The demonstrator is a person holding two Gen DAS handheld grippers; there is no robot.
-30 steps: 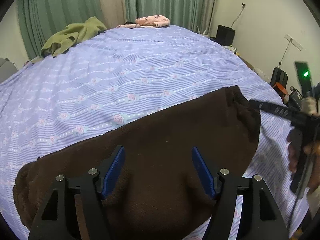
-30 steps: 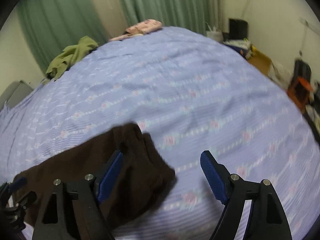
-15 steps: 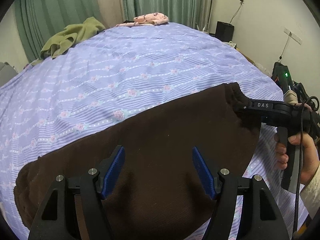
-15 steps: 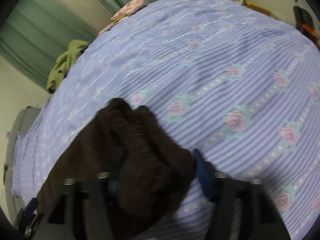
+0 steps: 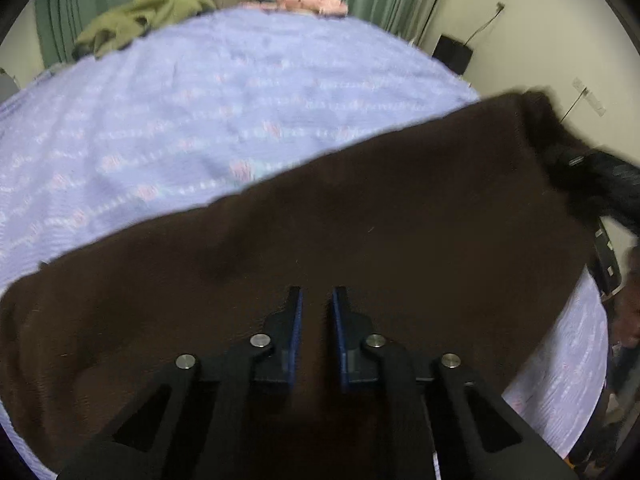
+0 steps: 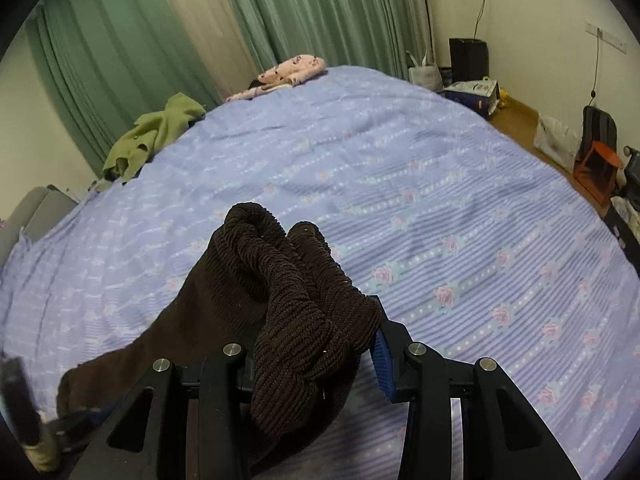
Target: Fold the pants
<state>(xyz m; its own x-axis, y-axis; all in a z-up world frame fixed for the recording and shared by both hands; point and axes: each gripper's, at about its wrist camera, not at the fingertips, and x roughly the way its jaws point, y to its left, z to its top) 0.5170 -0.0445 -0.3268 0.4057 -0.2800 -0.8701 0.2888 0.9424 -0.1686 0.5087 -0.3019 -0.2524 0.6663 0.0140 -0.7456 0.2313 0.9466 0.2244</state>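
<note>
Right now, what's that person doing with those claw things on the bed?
A person is folding brown pants on a bed with a purple flowered sheet, using a handheld gripper in each hand. The right gripper has its jaws clamped on the bunched, ribbed end of the pants and holds it raised off the sheet. The left gripper has its jaws pinched nearly together on the pants' middle. A green garment and a pink one lie at the far edge.

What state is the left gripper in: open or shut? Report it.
Shut on the brown corduroy pants: the left gripper has its blue pads nearly together, a narrow strip of fabric between them.
</note>
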